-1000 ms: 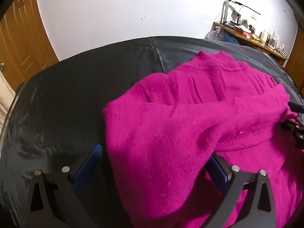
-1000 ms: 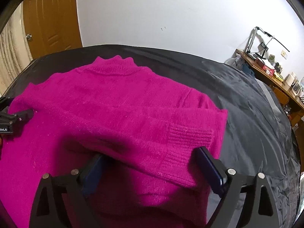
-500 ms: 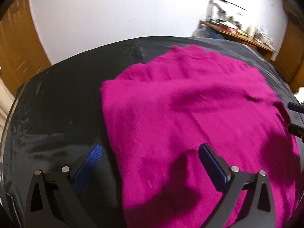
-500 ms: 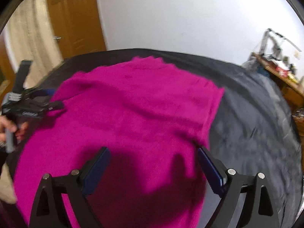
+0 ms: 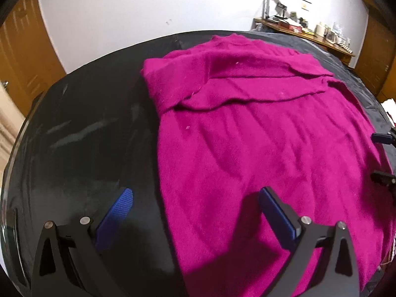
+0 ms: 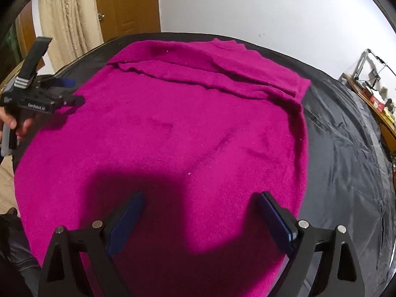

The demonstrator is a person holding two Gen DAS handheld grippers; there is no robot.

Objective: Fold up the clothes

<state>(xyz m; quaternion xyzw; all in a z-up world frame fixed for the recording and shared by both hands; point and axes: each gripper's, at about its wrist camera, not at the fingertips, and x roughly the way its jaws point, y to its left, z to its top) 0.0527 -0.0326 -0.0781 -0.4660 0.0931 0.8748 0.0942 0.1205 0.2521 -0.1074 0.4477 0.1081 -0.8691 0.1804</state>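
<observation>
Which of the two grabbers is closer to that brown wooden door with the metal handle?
Left. The left gripper sits at the magenta knitted sweater's edge on the side of the brown wooden door. The right gripper is over the sweater's opposite side, farther from it.

White wall (image 5: 148, 7); wooden door (image 6: 128, 2); beige curtain (image 6: 69, 17); cluttered wooden desk (image 5: 304, 34) at right.

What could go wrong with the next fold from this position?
1. Both the left gripper and the right gripper are open and hold nothing; a shallow pinch at the magenta sweater hem might catch only the top layer.
2. The folded-in sleeves lie loose near the collar and could slide out when the hem is lifted.
3. The black cover looks slick, so the sweater may drag.
</observation>
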